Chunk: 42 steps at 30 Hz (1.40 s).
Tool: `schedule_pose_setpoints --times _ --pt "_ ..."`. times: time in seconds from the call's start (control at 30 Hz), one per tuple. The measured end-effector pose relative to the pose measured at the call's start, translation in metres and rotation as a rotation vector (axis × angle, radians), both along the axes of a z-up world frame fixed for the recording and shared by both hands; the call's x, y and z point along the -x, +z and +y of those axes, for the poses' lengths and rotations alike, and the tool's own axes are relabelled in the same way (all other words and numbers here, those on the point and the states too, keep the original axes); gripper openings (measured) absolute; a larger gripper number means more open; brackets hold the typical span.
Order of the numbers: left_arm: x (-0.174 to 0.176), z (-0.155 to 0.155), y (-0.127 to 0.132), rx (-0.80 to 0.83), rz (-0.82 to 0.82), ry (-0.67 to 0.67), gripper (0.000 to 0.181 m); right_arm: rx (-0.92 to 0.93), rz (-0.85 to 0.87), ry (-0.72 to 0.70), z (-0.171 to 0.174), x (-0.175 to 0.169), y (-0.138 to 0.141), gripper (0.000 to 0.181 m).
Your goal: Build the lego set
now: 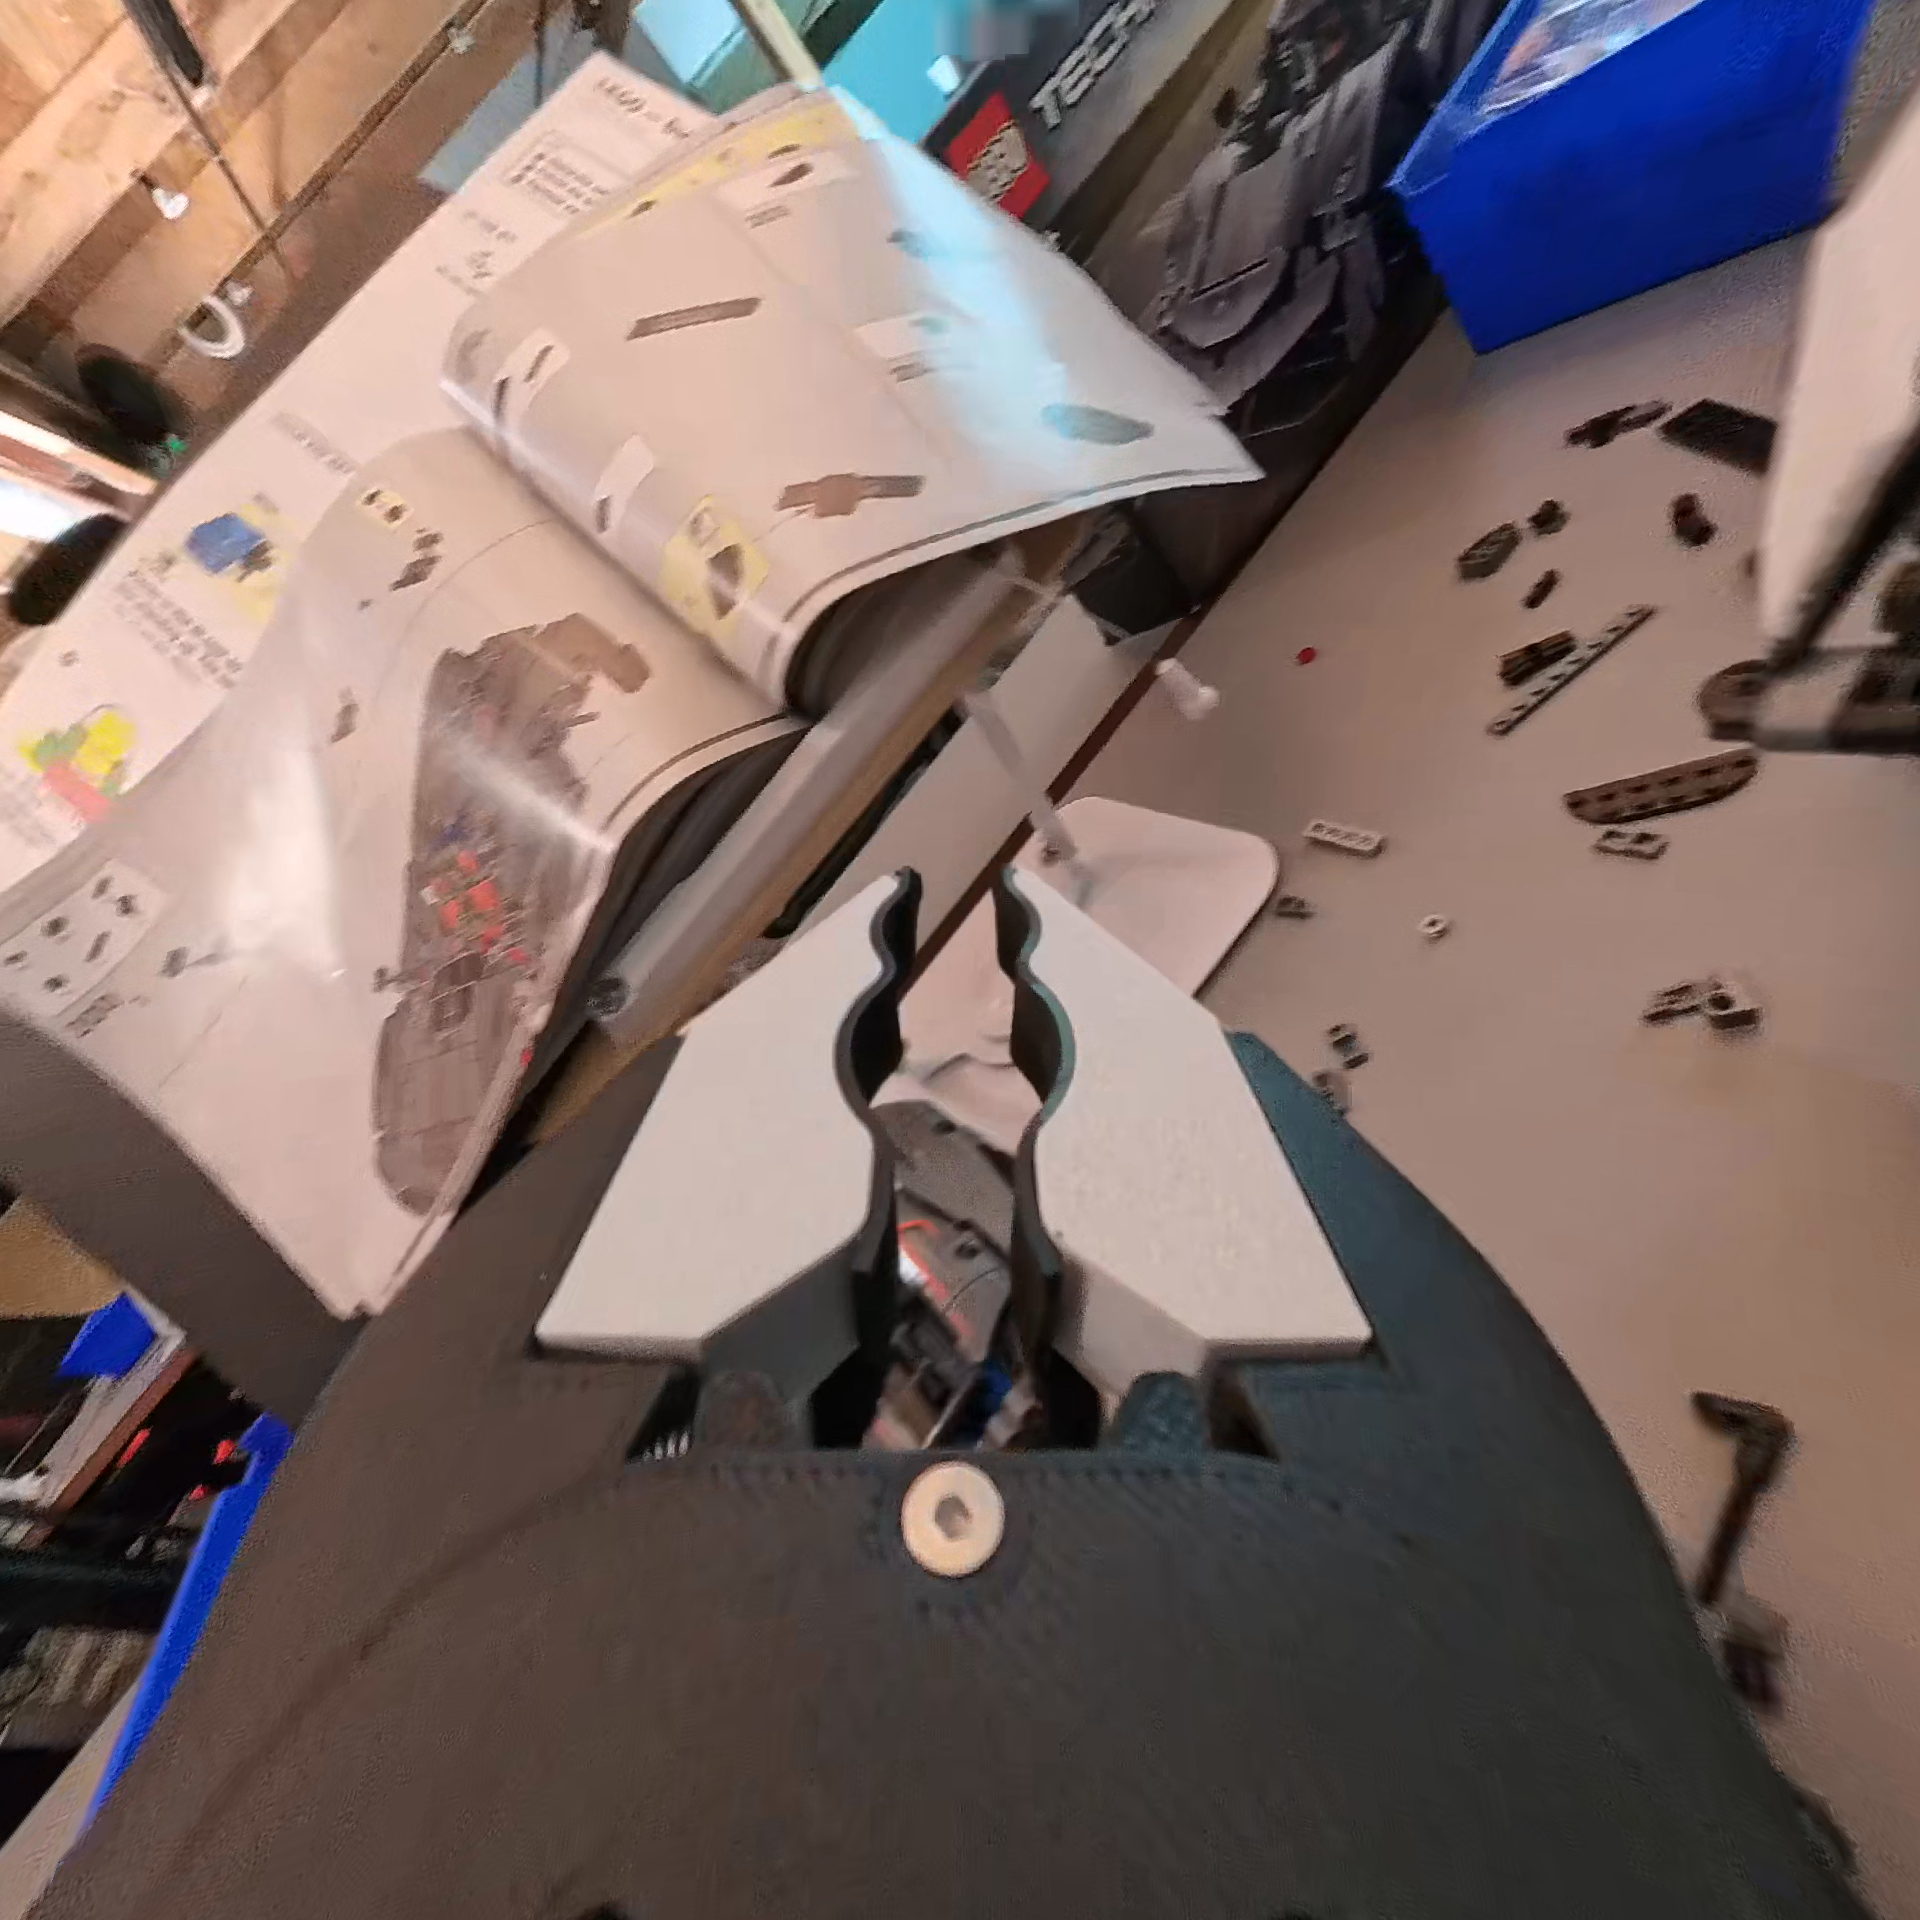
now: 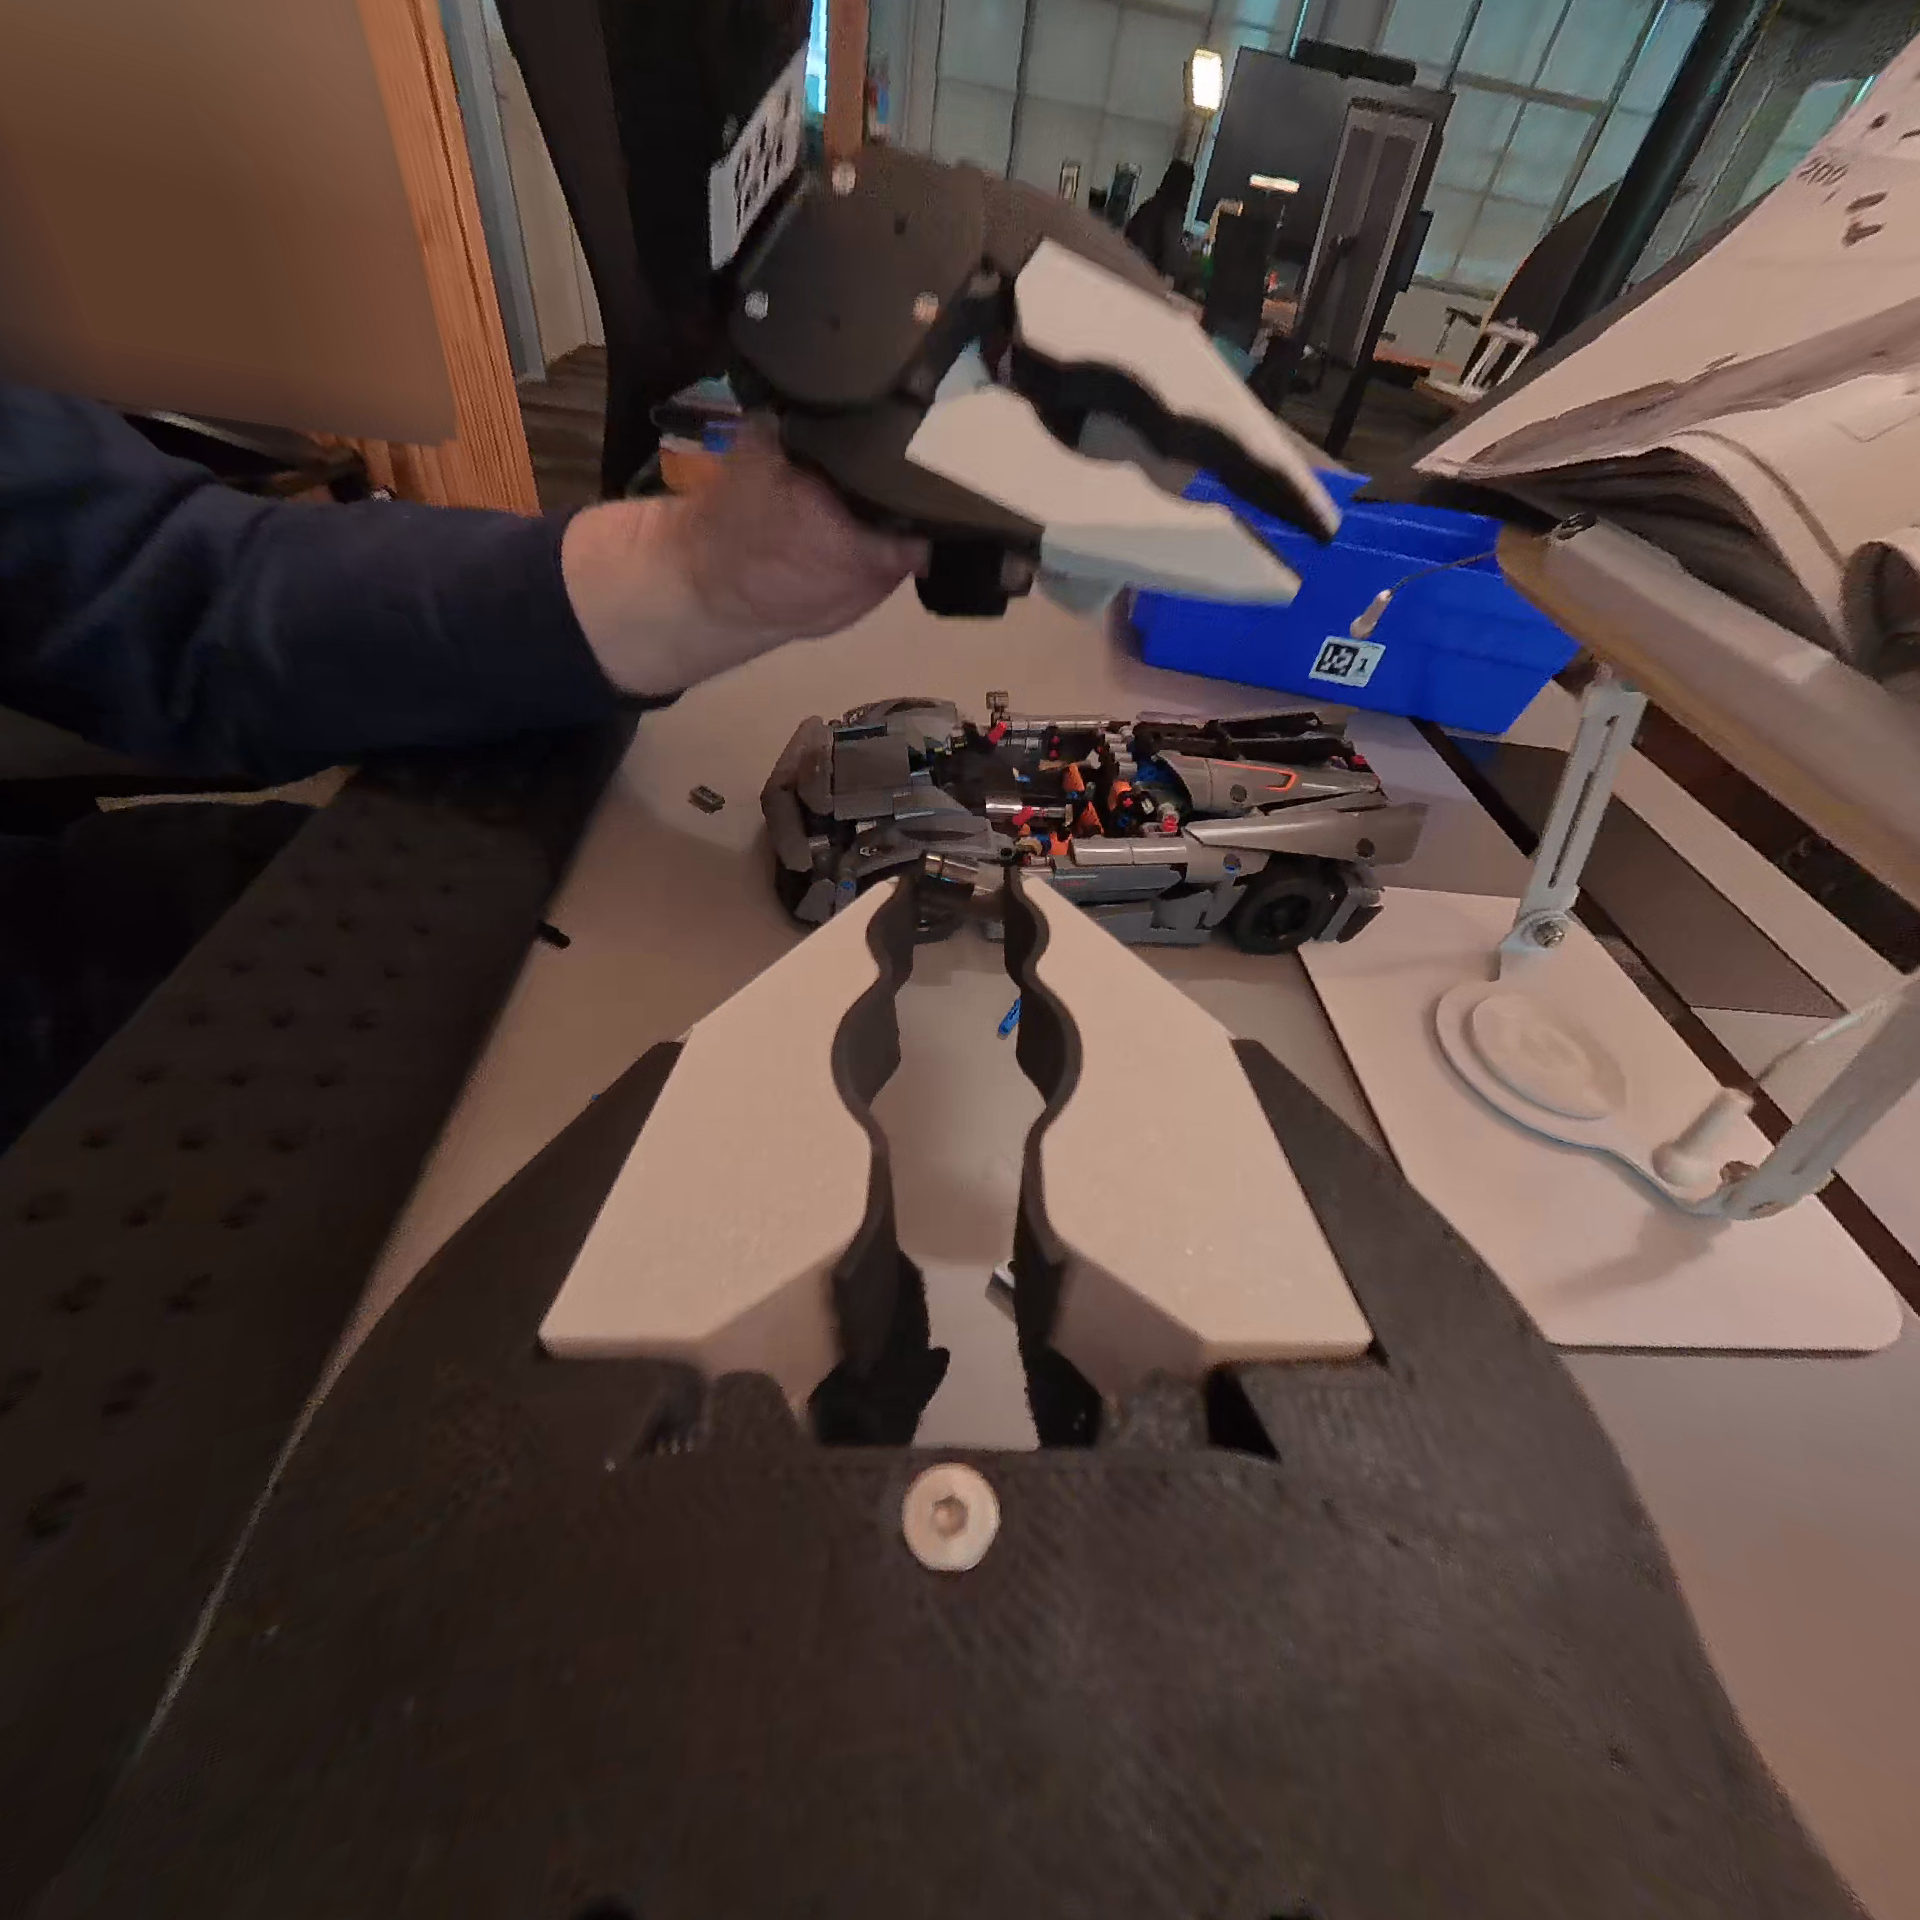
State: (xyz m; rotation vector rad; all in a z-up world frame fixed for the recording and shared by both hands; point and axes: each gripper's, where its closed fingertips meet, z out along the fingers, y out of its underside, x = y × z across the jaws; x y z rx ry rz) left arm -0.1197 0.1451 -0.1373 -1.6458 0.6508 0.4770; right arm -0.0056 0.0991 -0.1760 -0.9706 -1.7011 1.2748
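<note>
A grey, partly built lego car (image 2: 1081,821) with orange and blue inner parts stands on the pale table. My right gripper (image 2: 956,894) hovers just in front of its near side, slightly open and empty. My left gripper (image 1: 956,894) is slightly open and empty, raised near the lower edge of the open instruction booklet (image 1: 468,727). It also shows in the right wrist view (image 2: 1311,556), held by a hand above the car, tips near the booklet (image 2: 1704,416). One booklet page (image 1: 831,343) stands lifted and curled. Several dark loose pieces (image 1: 1662,790) lie scattered to the right.
The booklet rests on a white stand with a flat base (image 2: 1538,1049). A blue bin (image 2: 1351,623) sits behind the car. The dark set box (image 1: 1247,208) and another blue bin (image 1: 1621,156) stand at the back. A black perforated board (image 2: 260,1039) lies left. The grippers' ends are close to 12 centimetres from one another.
</note>
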Motion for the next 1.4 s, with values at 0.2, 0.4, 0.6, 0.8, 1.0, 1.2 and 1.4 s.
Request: schedule_pose_setpoints --times 0.2,0.4,0.6,0.8,1.0,1.2,1.4 --pt "0.055 -0.012 0.006 0.100 -0.114 0.034 0.007 -0.065 -0.073 0.008 -0.016 0.033 -0.016 0.014" --pt "0.084 -0.009 -0.024 0.277 -0.210 -0.024 0.007 -0.110 -0.119 0.023 -0.029 0.075 -0.028 0.014" --pt "0.066 -0.001 -0.077 0.541 -0.199 -0.170 0.004 -0.152 -0.152 0.039 -0.030 0.111 -0.048 0.014" --pt "0.056 -0.006 -0.116 0.654 -0.175 -0.186 0.000 -0.153 -0.191 0.056 -0.024 0.131 -0.072 0.014" --pt "0.064 -0.004 -0.126 0.659 -0.158 -0.148 0.000 -0.170 -0.209 0.051 -0.020 0.139 -0.083 0.014" --pt "0.064 -0.005 -0.127 0.658 -0.139 -0.147 0.000 -0.157 -0.204 0.062 -0.017 0.143 -0.086 0.014" --pt "0.068 -0.006 -0.122 0.643 -0.179 -0.156 0.000 -0.163 -0.222 0.068 -0.015 0.144 -0.091 0.004"
